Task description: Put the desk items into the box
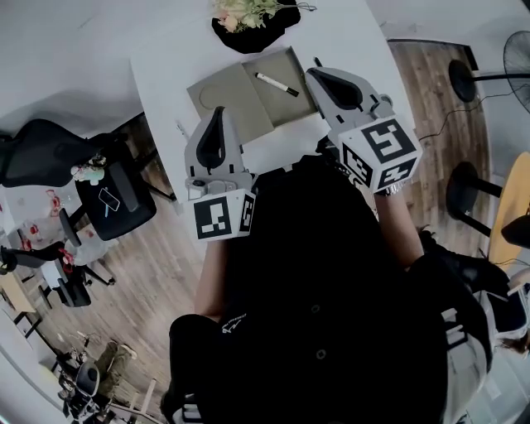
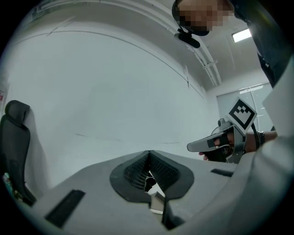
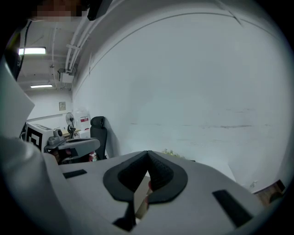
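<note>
On the white desk [image 1: 170,58] lies a flat khaki box [image 1: 240,98], open in two panels. A black-capped white marker [image 1: 277,84] rests on its right panel. My left gripper [image 1: 218,113] hangs over the desk's near edge, just left of the box, jaws shut and empty. The right gripper [image 1: 315,73] is raised at the box's right corner, also shut with nothing in it. In the left gripper view the gripper [image 2: 148,154] has its pads meeting, and the right gripper [image 2: 216,144] shows beside it. The right gripper view shows that gripper [image 3: 148,155] closed too.
A black dish of pale flowers [image 1: 252,21] stands at the desk's far edge behind the box. A black office chair [image 1: 108,199] sits on the wooden floor to the left. Black stools [image 1: 468,195] and a fan [image 1: 517,58] stand to the right.
</note>
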